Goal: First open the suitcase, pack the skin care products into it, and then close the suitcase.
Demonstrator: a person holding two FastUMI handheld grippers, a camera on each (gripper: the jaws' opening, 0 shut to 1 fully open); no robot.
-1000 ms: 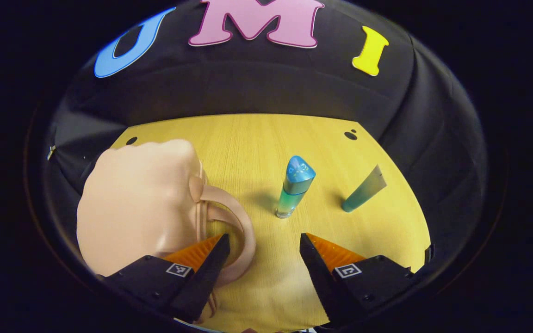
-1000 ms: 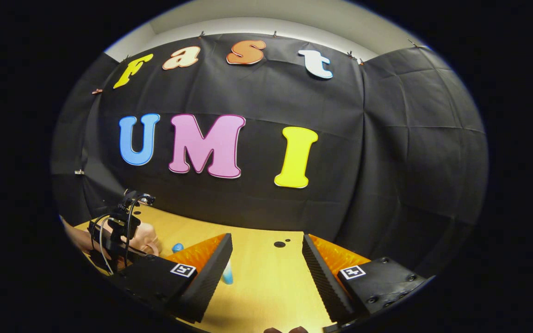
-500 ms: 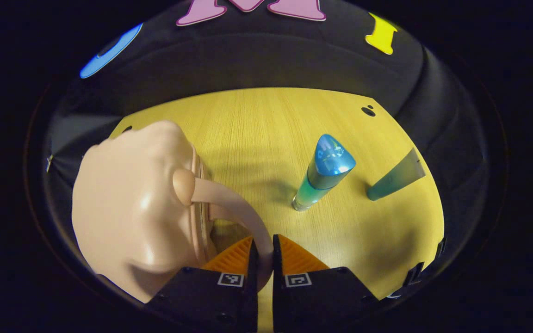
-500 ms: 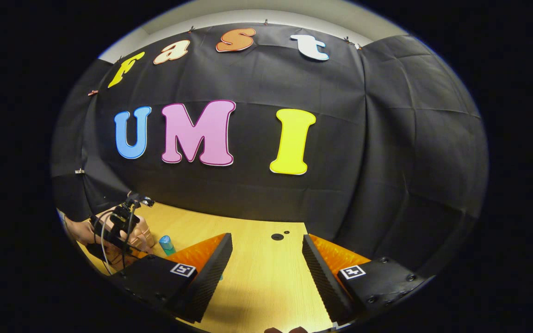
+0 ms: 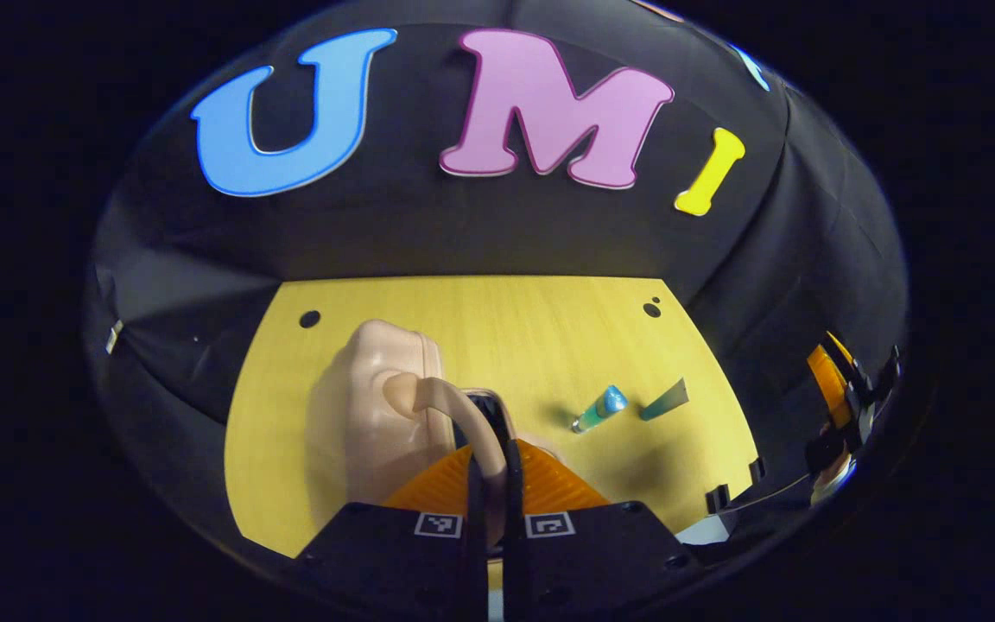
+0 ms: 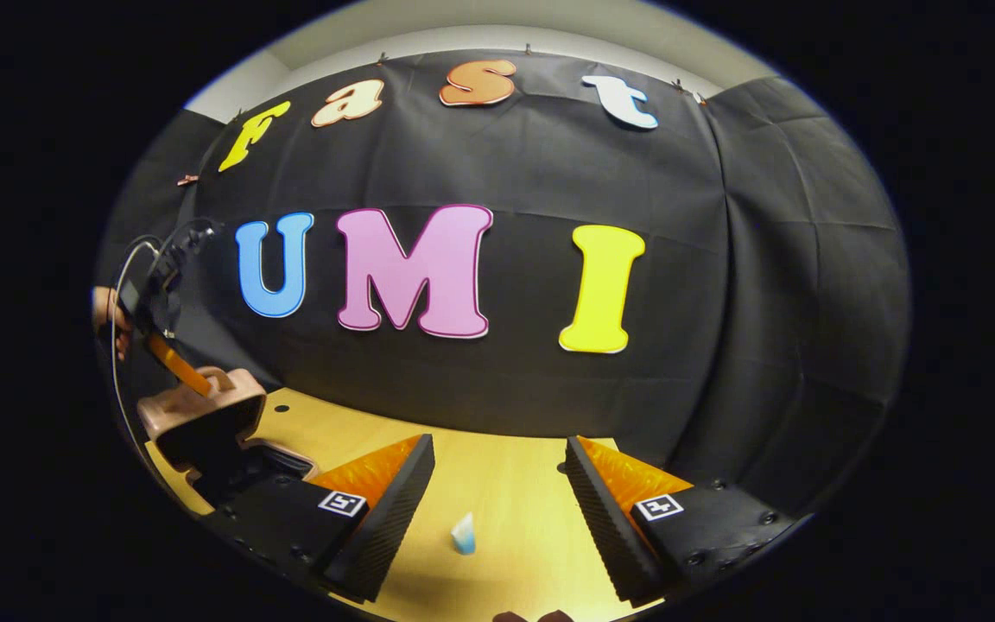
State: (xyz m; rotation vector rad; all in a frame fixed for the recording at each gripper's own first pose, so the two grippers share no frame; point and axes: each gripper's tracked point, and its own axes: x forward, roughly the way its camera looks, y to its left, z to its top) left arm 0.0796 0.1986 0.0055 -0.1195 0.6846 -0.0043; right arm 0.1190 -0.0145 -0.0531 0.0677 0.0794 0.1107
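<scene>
Black cloth backs a yellow worktop (image 5: 497,311). At 6 o'clock in the left gripper view, my left jaws (image 5: 489,484) are clenched on the handle (image 5: 454,410) of the pink suitcase (image 5: 368,406), whose lid stands raised, as the right gripper view shows (image 6: 204,406). At 3 o'clock from it lie a blue bottle (image 5: 599,409) and a teal tube (image 5: 663,401). My right jaws (image 6: 497,501) hang spread apart above the worktop, grasping nothing.
</scene>
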